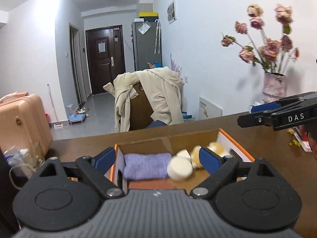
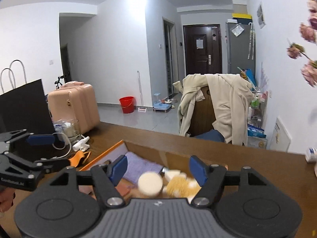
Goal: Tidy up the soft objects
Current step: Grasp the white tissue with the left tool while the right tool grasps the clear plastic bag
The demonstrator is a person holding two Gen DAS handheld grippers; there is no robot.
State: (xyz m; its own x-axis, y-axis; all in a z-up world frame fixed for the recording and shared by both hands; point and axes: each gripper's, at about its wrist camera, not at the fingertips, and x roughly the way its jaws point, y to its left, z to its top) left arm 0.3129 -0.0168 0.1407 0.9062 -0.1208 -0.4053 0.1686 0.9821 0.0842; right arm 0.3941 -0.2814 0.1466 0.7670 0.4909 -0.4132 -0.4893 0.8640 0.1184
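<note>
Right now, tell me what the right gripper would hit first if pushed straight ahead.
Probably the plush toy in the box, lying just beyond the open right gripper; depth is unclear.

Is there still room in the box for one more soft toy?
Yes. The box has bare cardboard floor nearest the camera, in front of the purple towel and plush toy. Those two crowd its far side. Outside, the brown table is bare right of the box; its left end is cluttered.

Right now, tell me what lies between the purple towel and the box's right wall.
The plush toy lies there, beside the purple towel inside the box; the left wrist view shows it.
</note>
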